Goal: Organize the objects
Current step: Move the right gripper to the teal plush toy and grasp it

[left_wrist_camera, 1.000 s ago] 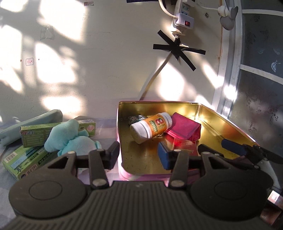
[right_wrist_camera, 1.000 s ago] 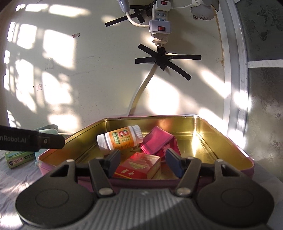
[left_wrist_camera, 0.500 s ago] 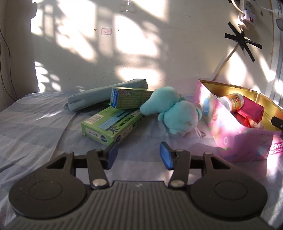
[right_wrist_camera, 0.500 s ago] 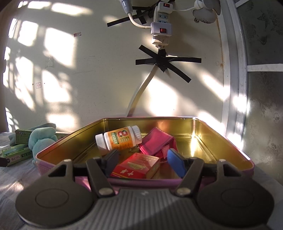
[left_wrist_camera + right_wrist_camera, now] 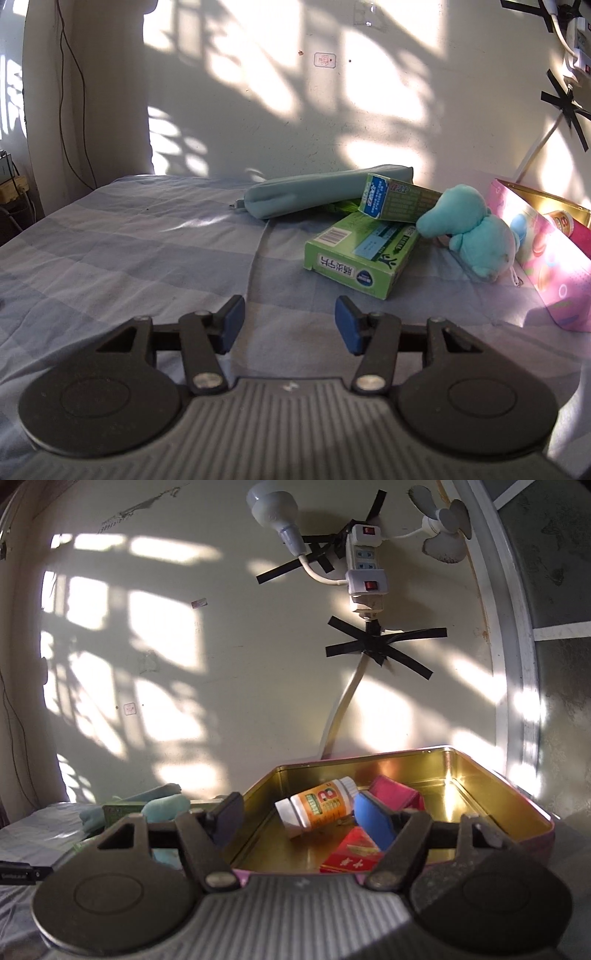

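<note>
Nearby, green box [image 5: 364, 254] — teal plush [image 5: 469, 230] touching — fronts pink tin [image 5: 554, 266].

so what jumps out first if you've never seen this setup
Probably the pink tin on the right with its gold inside lit by the sun, holding an orange bottle on its side and a red box. Next, the pile left of it on the blue bedsheet: a teal plush, two green boxes and a teal pouch. Both grippers are open and empty.
</note>
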Demonstrator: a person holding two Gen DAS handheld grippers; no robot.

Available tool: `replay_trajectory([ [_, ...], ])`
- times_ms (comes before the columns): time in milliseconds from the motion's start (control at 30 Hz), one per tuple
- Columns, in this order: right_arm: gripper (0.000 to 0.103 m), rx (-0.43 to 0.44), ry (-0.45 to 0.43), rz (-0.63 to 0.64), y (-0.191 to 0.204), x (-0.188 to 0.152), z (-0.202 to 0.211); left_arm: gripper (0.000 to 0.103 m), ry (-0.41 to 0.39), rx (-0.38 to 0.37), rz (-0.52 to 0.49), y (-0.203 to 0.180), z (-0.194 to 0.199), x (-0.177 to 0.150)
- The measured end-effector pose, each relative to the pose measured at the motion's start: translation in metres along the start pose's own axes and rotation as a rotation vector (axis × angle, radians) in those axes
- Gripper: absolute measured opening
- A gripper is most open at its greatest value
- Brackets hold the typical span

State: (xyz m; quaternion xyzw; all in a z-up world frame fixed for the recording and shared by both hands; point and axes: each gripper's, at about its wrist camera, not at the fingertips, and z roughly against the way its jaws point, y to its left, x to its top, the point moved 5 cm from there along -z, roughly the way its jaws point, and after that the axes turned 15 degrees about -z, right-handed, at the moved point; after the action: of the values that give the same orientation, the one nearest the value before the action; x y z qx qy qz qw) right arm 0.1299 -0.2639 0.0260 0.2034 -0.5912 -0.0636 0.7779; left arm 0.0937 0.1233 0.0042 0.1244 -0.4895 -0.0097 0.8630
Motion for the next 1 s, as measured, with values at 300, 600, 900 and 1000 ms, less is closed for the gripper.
replay_trajectory([
  [300,0.066,0.150,0.194,0.249,0.116,-0.063,-0.049,0.057,-0.013,-0.029,0.165,0.037,-0.006,-0.018],
  [600,0.089,-0.010,0.416,0.369,0.160,-0.072,-0.174,0.059,-0.079,-0.080,0.181,0.034,-0.003,-0.015],
  [900,0.054,0.021,0.373,0.400,0.172,-0.085,-0.172,0.059,-0.085,-0.100,0.218,0.039,-0.005,-0.016],
  [1000,0.056,0.278,0.411,0.142,0.167,-0.066,-0.120,0.060,-0.084,-0.101,0.228,0.041,-0.006,-0.016],
])
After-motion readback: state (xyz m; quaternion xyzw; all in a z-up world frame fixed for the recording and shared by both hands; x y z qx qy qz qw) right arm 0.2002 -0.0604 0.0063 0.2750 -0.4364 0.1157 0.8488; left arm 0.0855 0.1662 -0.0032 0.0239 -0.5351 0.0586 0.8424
